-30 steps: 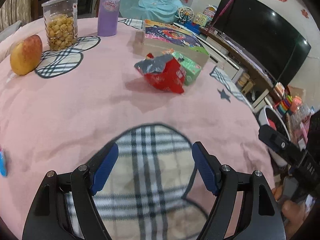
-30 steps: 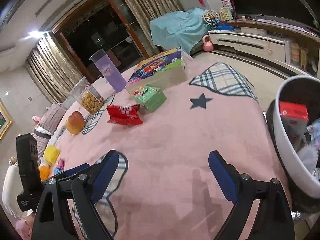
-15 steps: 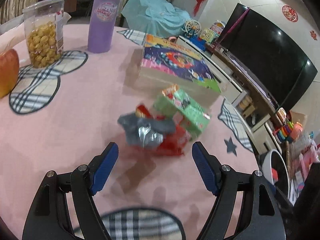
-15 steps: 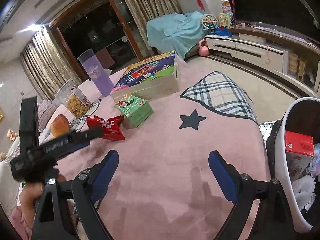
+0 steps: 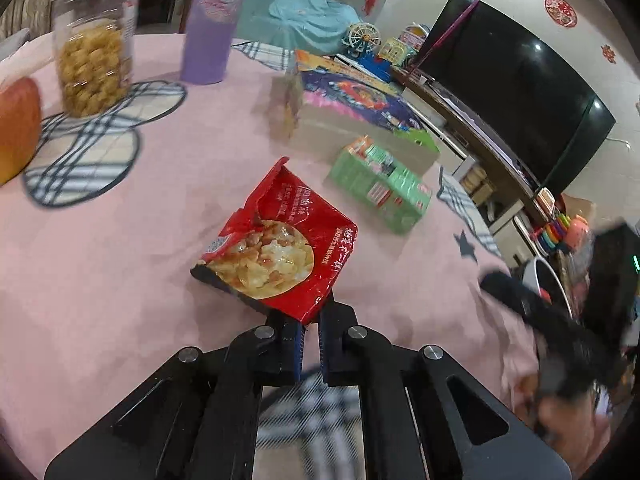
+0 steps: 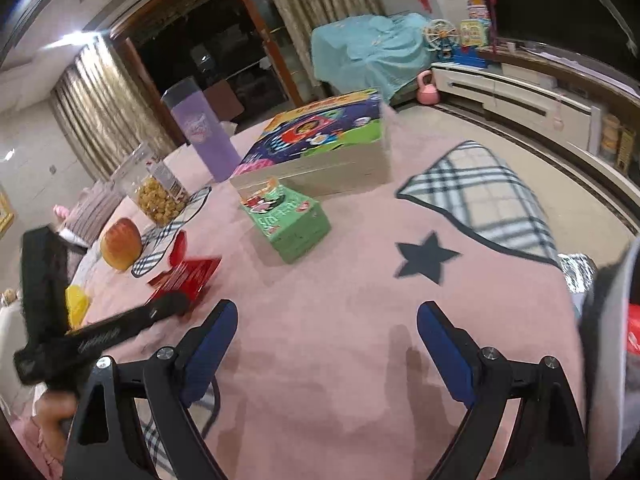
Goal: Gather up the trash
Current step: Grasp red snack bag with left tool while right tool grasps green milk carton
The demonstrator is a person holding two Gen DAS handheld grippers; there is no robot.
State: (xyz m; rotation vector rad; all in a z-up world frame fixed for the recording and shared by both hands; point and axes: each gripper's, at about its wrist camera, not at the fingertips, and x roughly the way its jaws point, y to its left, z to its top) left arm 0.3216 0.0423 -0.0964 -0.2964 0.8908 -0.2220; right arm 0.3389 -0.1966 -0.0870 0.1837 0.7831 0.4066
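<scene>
My left gripper (image 5: 310, 318) is shut on the near corner of a red snack wrapper (image 5: 276, 240), torn open at the top, and holds it just above the pink tablecloth. The wrapper also shows in the right wrist view (image 6: 186, 274) with the left gripper's arm at it. A green carton (image 5: 380, 184) lies beyond it, also in the right wrist view (image 6: 288, 216). My right gripper (image 6: 326, 346) is open and empty above the cloth. A white trash bin (image 6: 612, 308) stands at the table's right edge and also shows in the left wrist view (image 5: 554, 284).
A large colourful box (image 5: 360, 108), a purple bottle (image 5: 210, 24), a clear jar of snacks (image 5: 94, 52) and an apple (image 5: 16, 128) stand on the round table. A TV (image 5: 516, 80) and a toy shelf are beyond the right edge.
My left gripper moved forward to the red wrapper, shut on its corner and lifted it, turning its printed side up. My right gripper moved a little closer over the table, still open.
</scene>
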